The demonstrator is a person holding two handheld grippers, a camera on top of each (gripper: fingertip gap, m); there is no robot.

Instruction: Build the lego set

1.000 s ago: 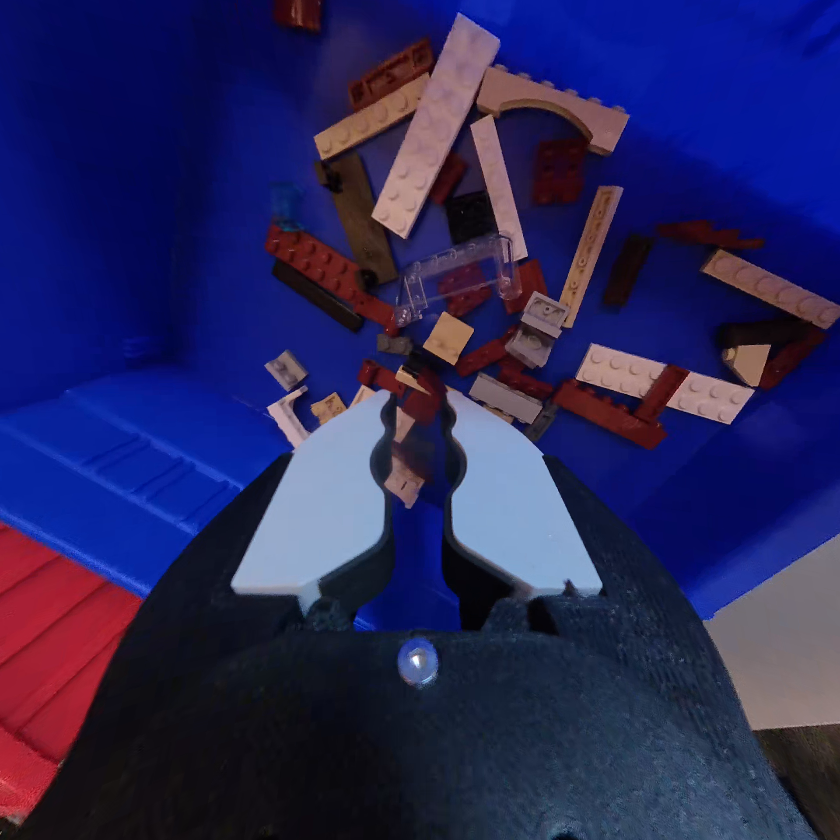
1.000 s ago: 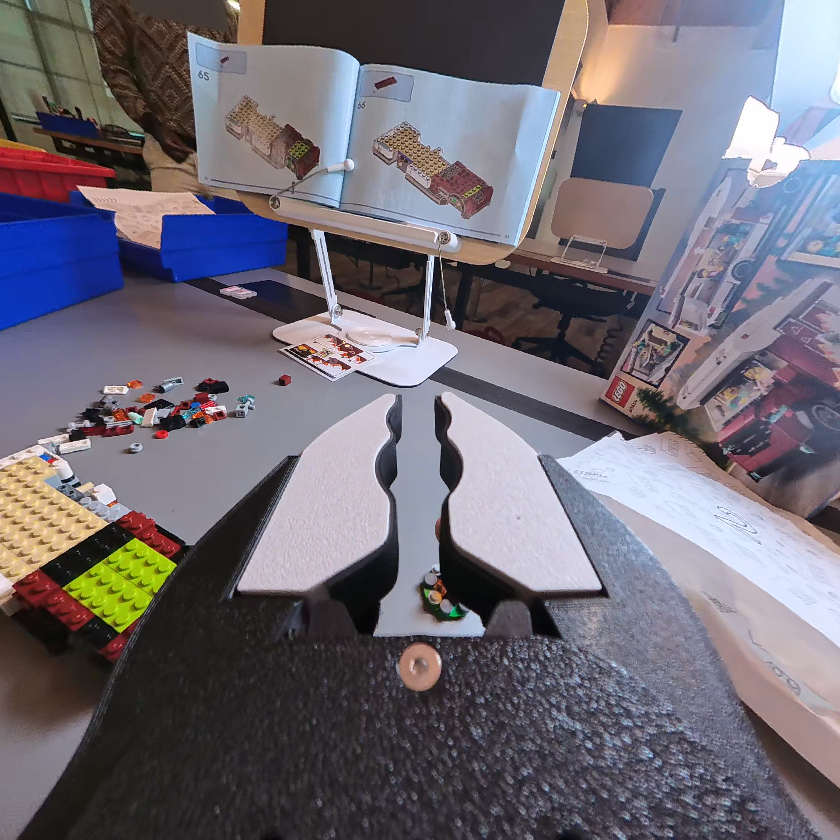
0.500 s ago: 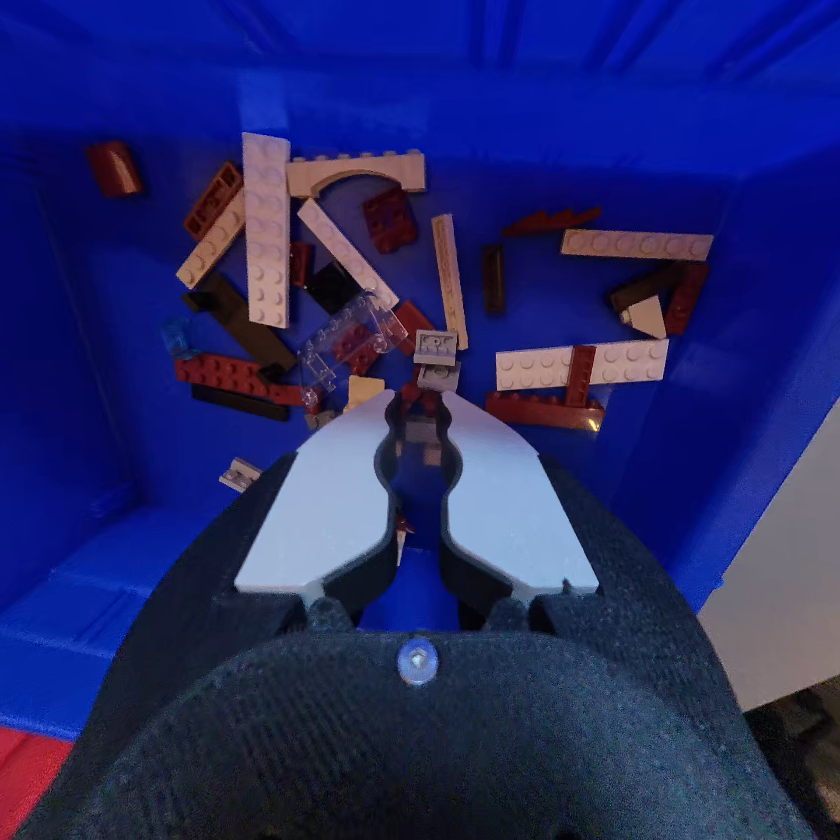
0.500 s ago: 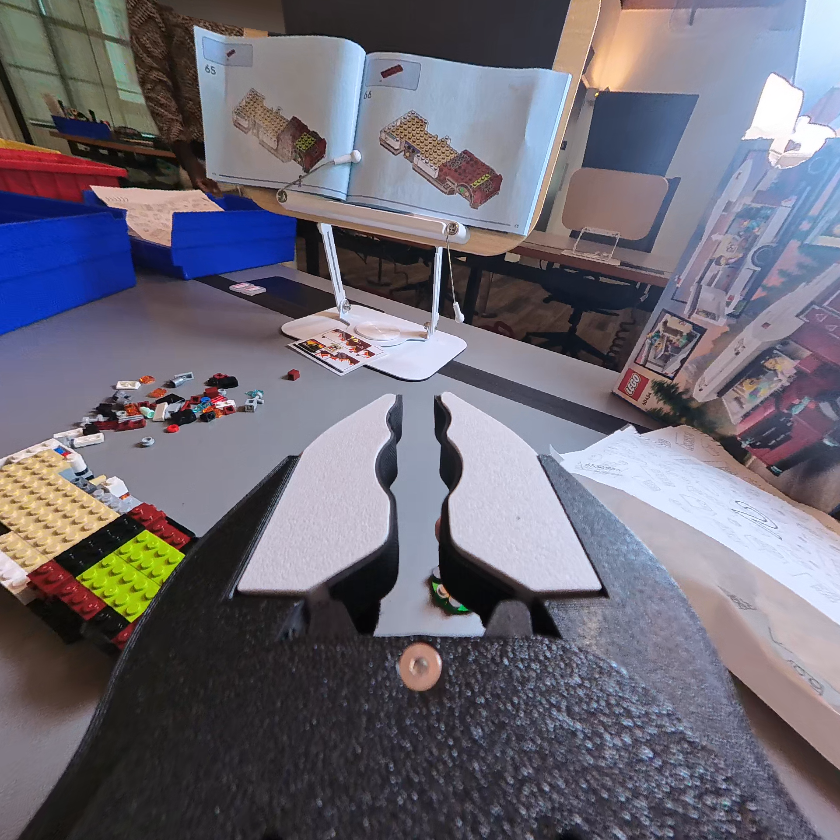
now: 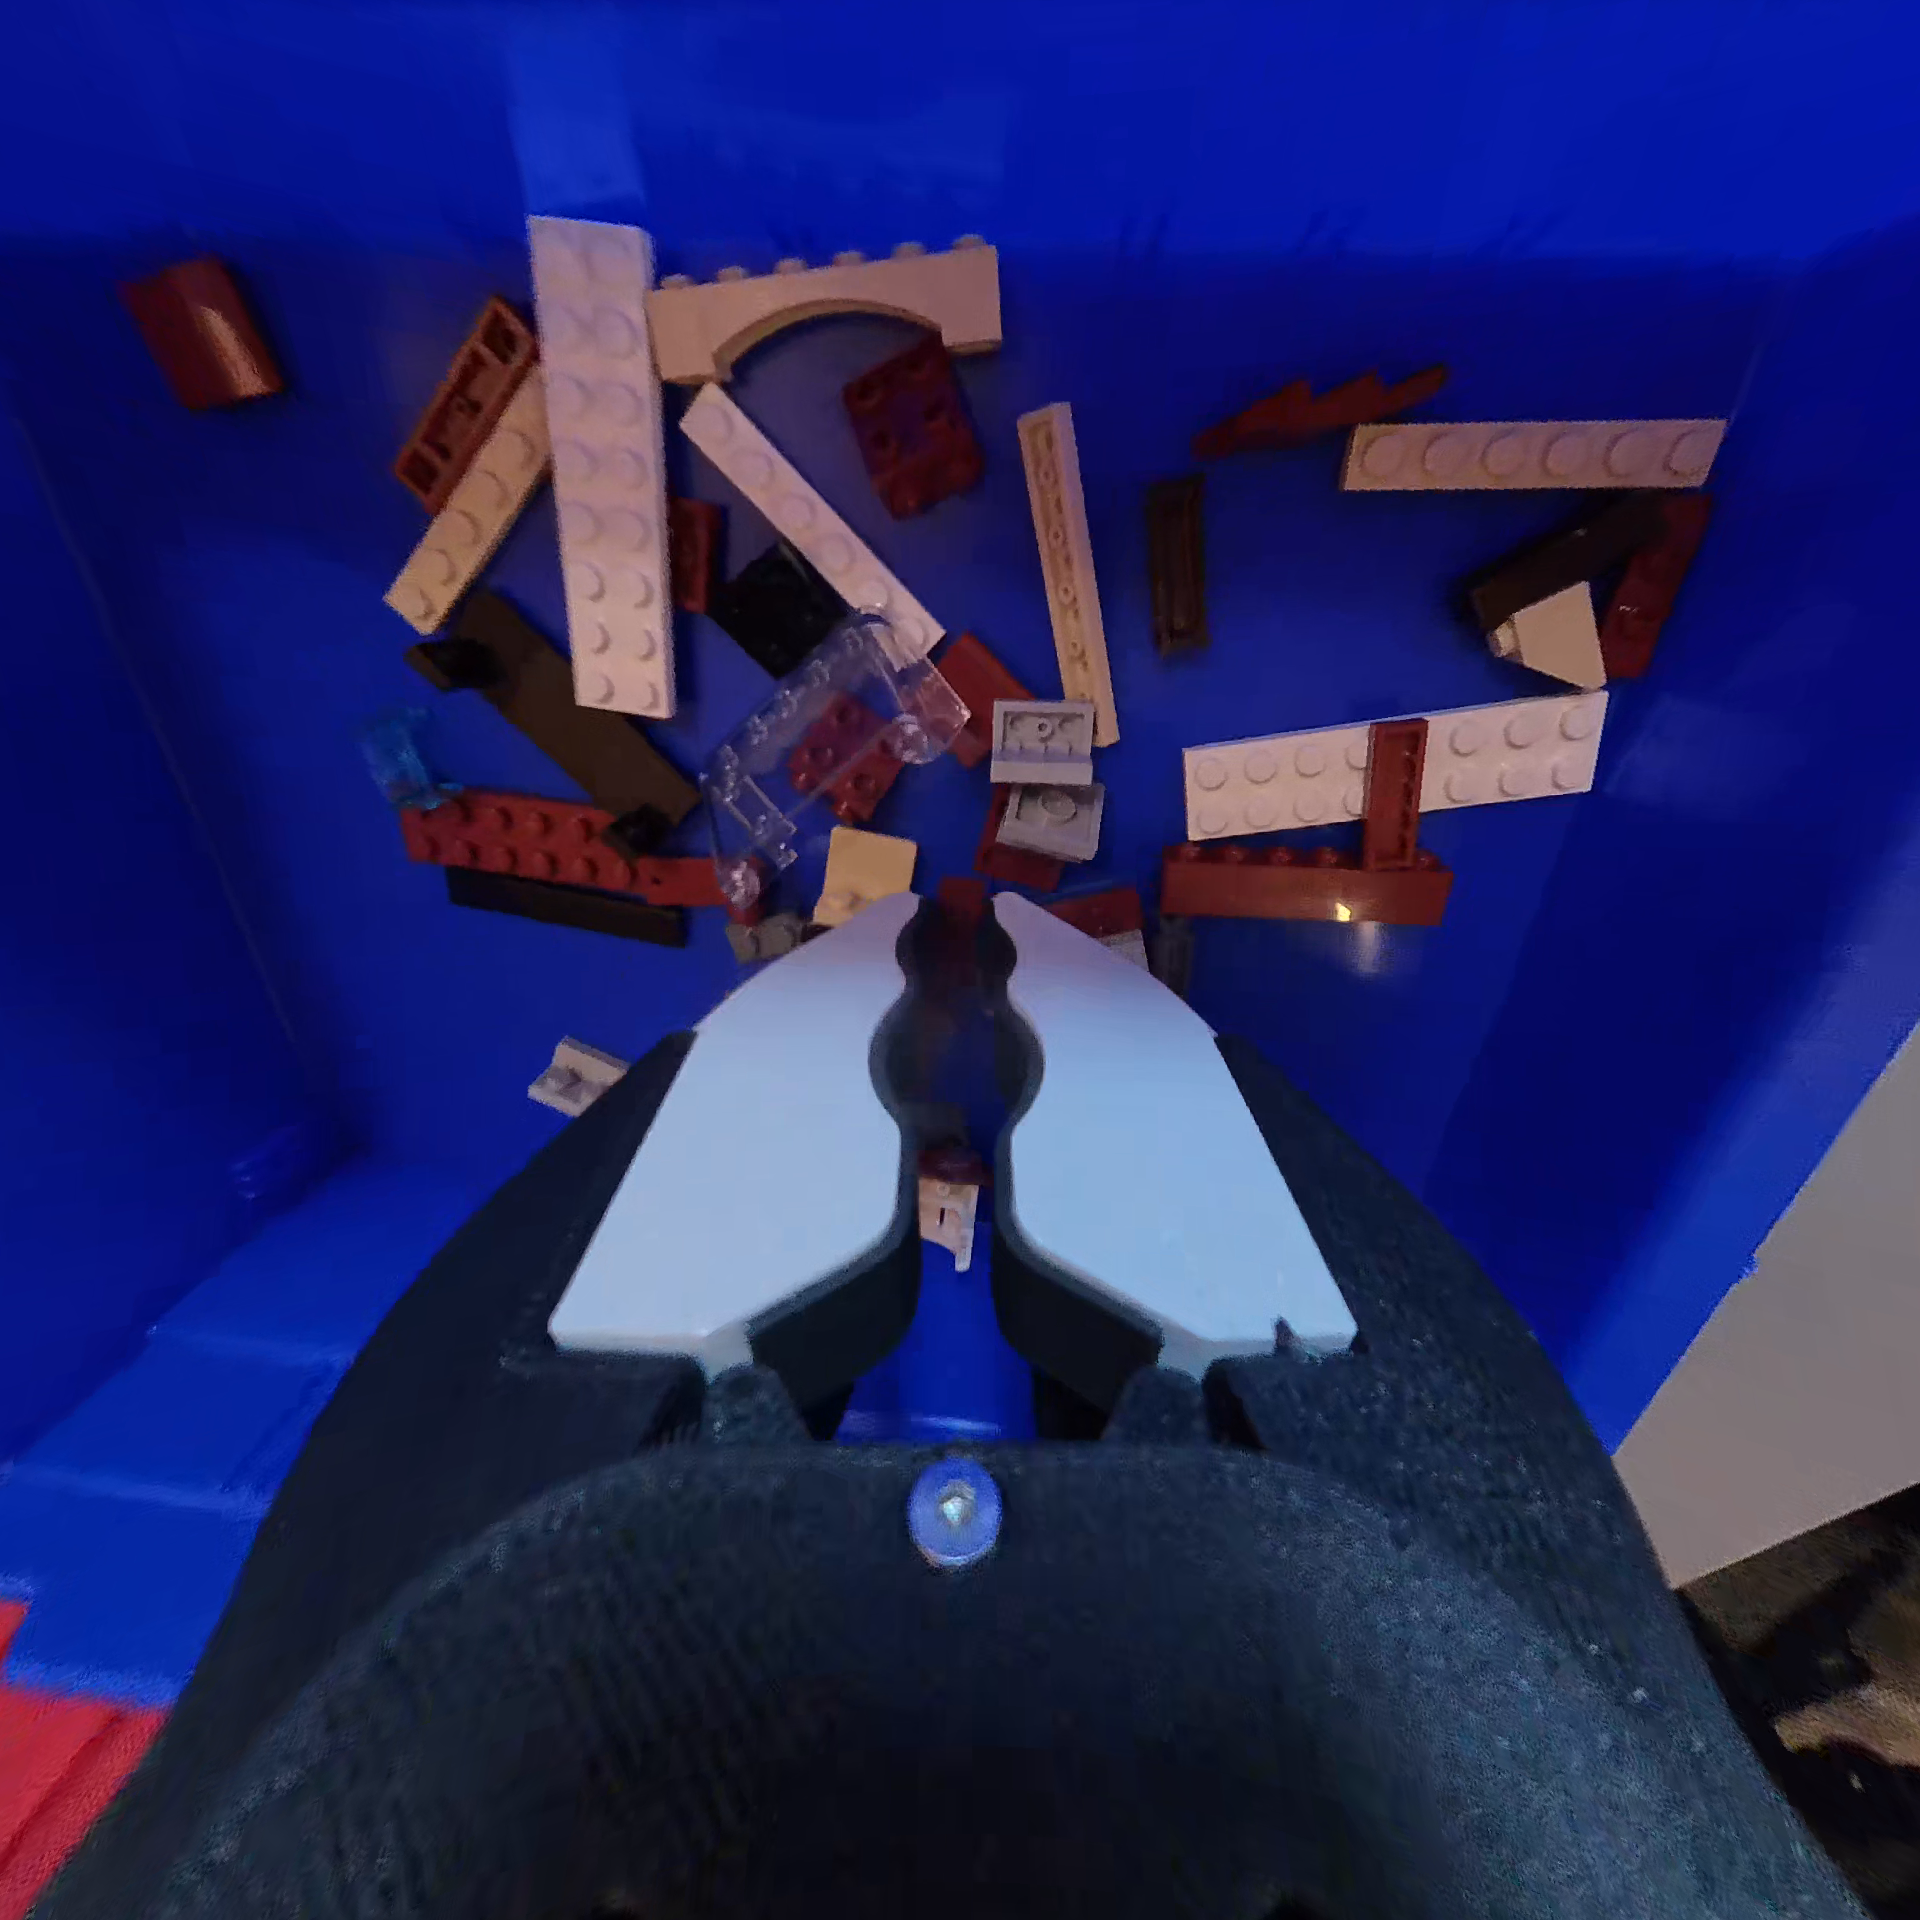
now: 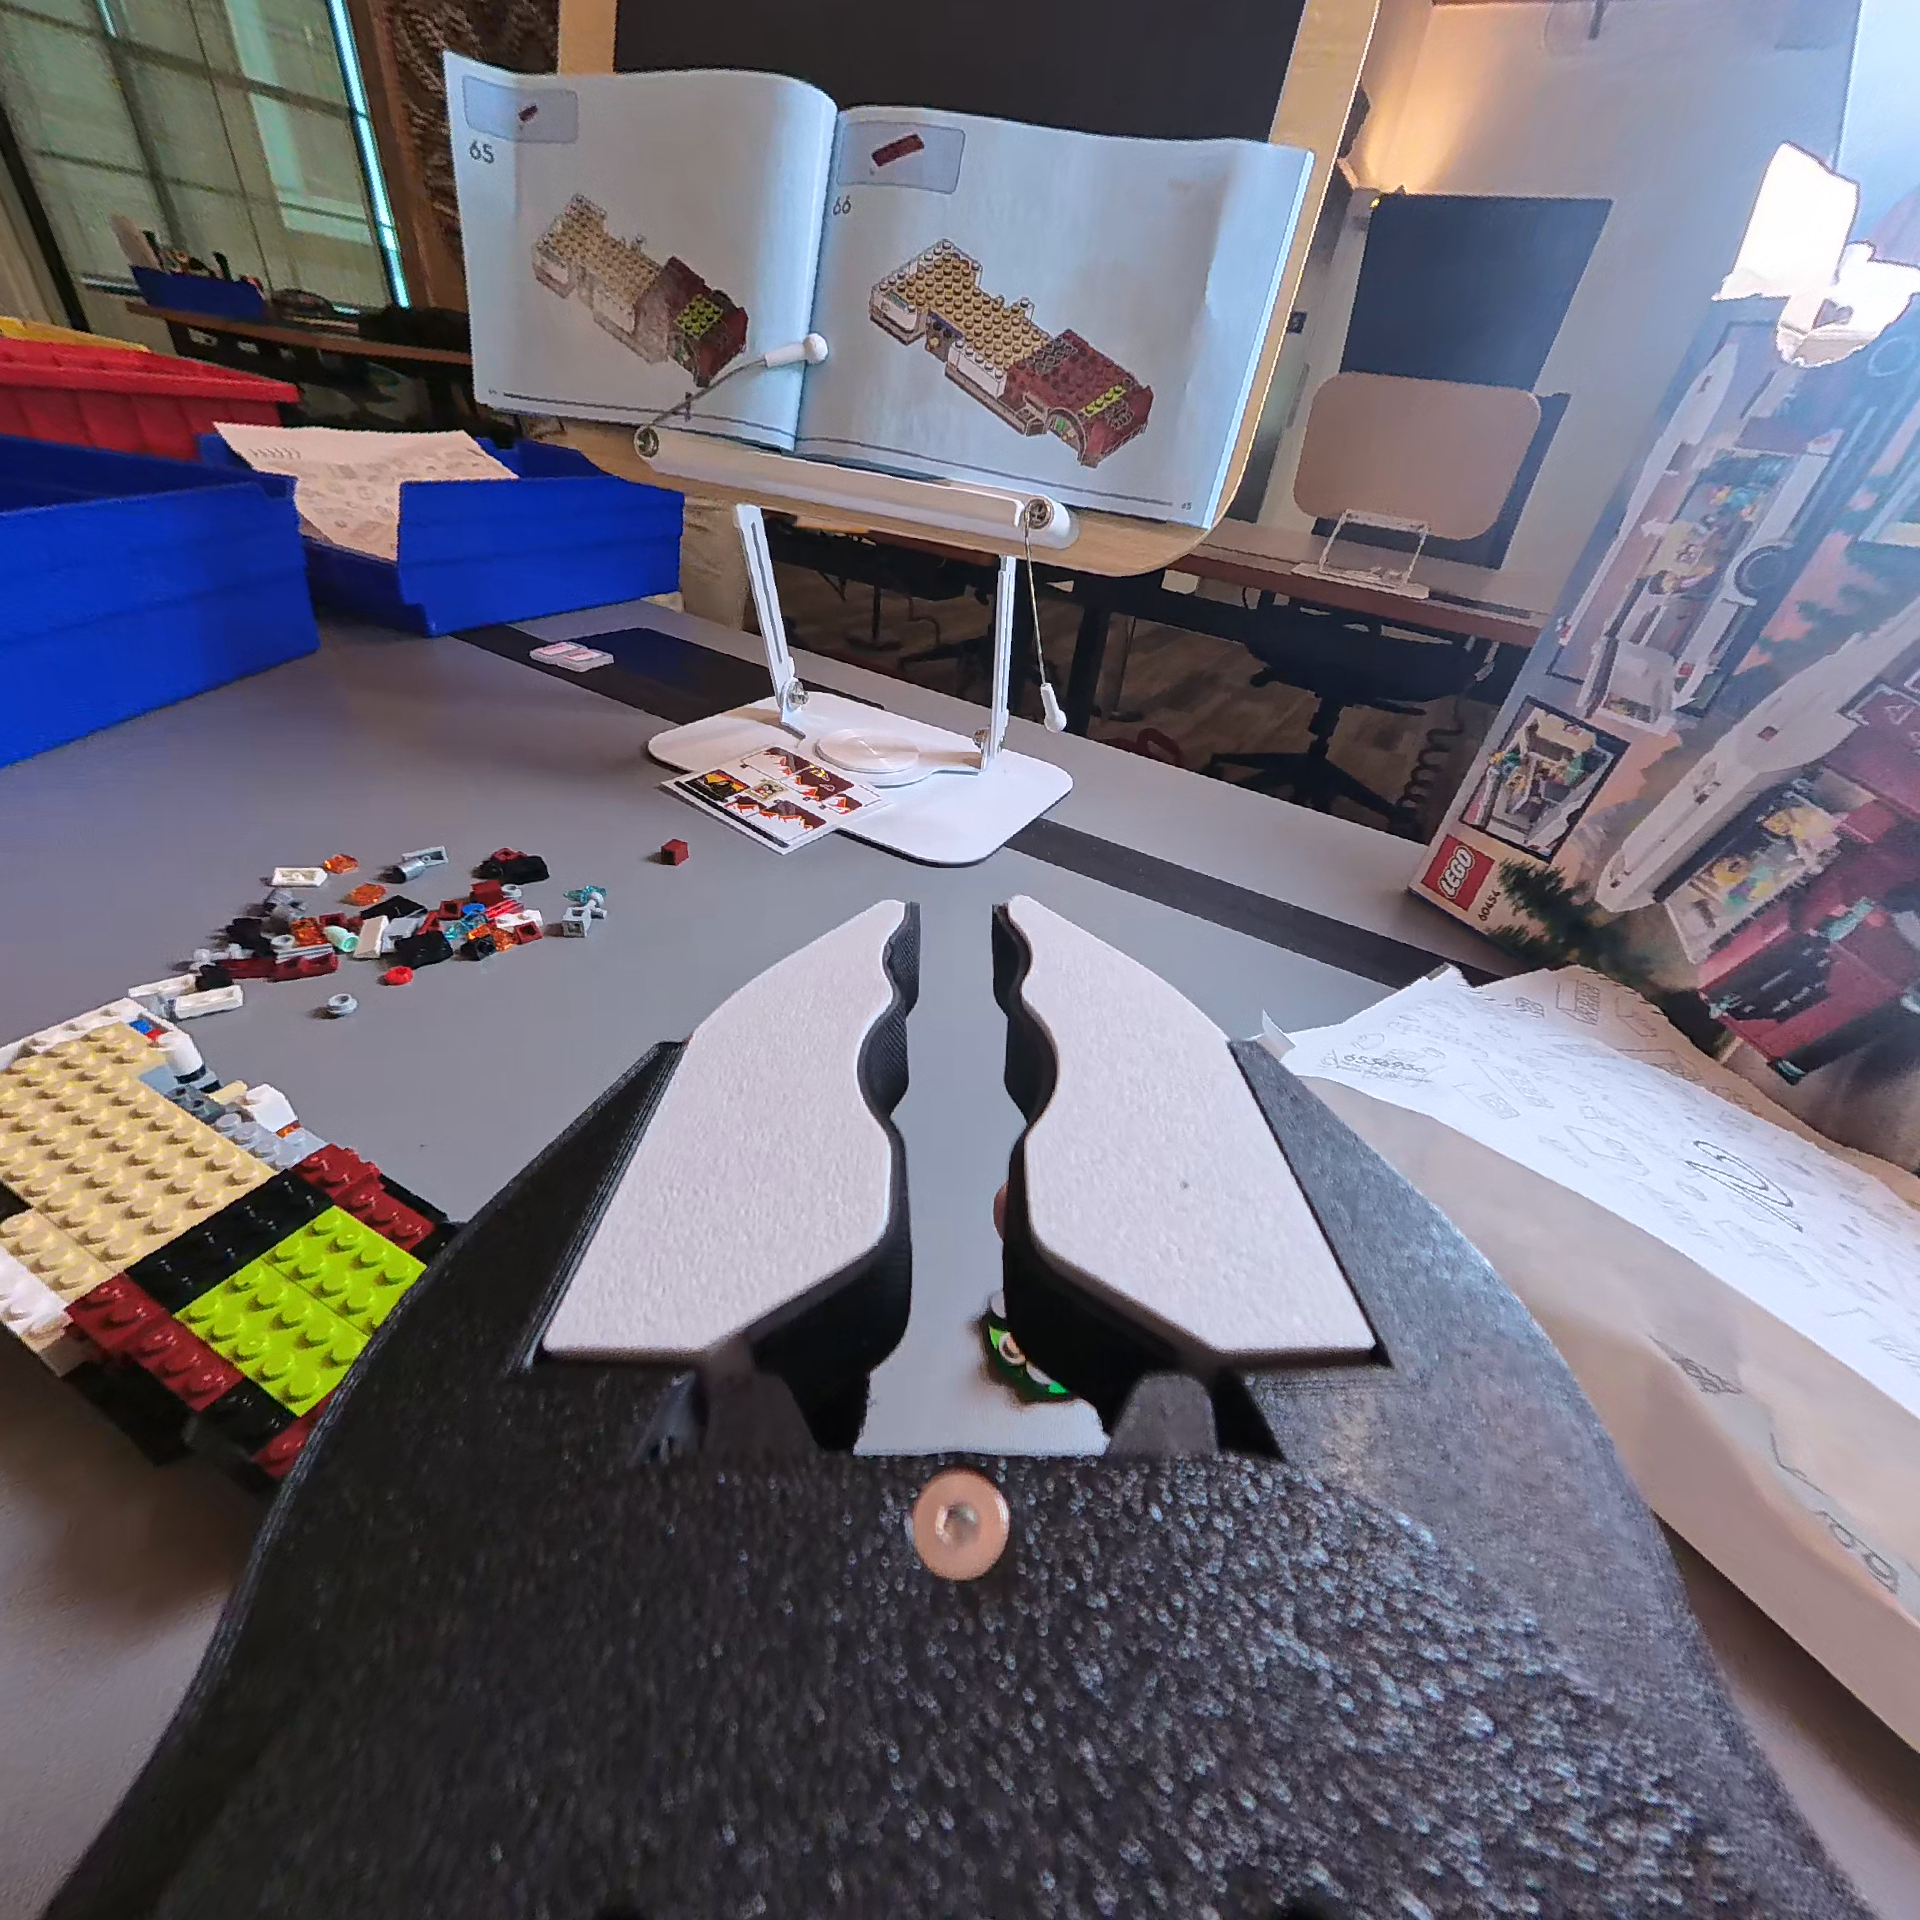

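Two pairs of tongs work apart from each other. The left tongs [image 5: 958, 914] reach down into a blue bin [image 5: 1455, 156], their tips drawn narrow around a dark red brick [image 5: 961, 902] that shows between and just past them; the blur there hides whether the pads actually press on it. Loose bricks litter the bin floor: a long white plate [image 5: 608, 468] and a tan arch [image 5: 831, 312] toward the far wall, a clear windscreen piece [image 5: 831, 748] and two small grey plates [image 5: 1042, 740] just beyond the tips, a white plate crossed by a red strip [image 5: 1392, 774] toward the right wall, and a small tan piece [image 5: 948, 1210] under the fingers. The right tongs [image 6: 956, 914] hang above a grey surface [image 6: 520, 748] with a narrow gap and nothing between the tips; bare surface shows through. Toward the left edge lies a partly built model [image 6: 156, 1226] of tan, black, lime and dark red plates, with a scatter of small pieces [image 6: 395, 925] beyond it. Straight ahead, a white stand [image 6: 883, 790] carries an open instruction booklet [image 6: 852, 281]. A printed box [image 6: 1714, 675] stands at the right edge, with a paper bag [image 6: 1662, 1195] before it. More blue bins [image 6: 135, 582] sit at the far left.
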